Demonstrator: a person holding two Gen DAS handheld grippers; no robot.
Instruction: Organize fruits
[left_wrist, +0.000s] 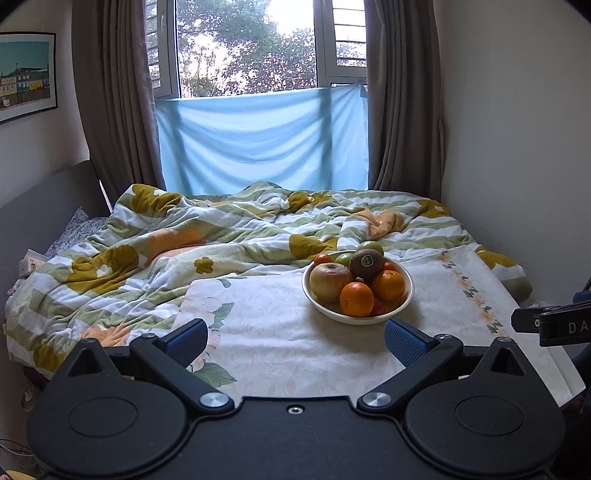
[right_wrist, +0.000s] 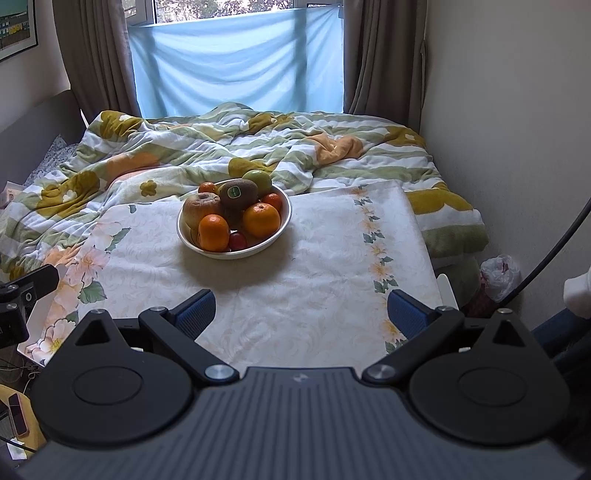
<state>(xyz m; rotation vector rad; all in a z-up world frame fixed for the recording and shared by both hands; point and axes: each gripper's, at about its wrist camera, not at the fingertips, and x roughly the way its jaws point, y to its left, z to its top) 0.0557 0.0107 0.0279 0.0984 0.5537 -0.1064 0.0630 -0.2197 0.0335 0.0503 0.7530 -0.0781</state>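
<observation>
A white bowl (left_wrist: 325, 306) stands on a floral-cloth table (left_wrist: 280, 332), heaped with fruit: two oranges (left_wrist: 356, 298), a yellowish apple (left_wrist: 330, 282), a brown kiwi with a green sticker (left_wrist: 366, 263), green fruit behind (left_wrist: 370, 246) and a small red one. The right wrist view shows the same bowl (right_wrist: 281, 221), oranges (right_wrist: 261, 219), kiwi (right_wrist: 238, 193) and apple (right_wrist: 199, 210). My left gripper (left_wrist: 295, 343) is open and empty, short of the bowl. My right gripper (right_wrist: 301, 314) is open and empty, well short of the bowl.
A rumpled floral quilt (left_wrist: 184, 243) covers the bed behind the table. Curtains and a blue cloth (left_wrist: 262, 140) hang at the window. A wall runs close on the right. A plastic bag (right_wrist: 500, 273) lies by the table's right edge. The other gripper's body (left_wrist: 550, 323) shows at right.
</observation>
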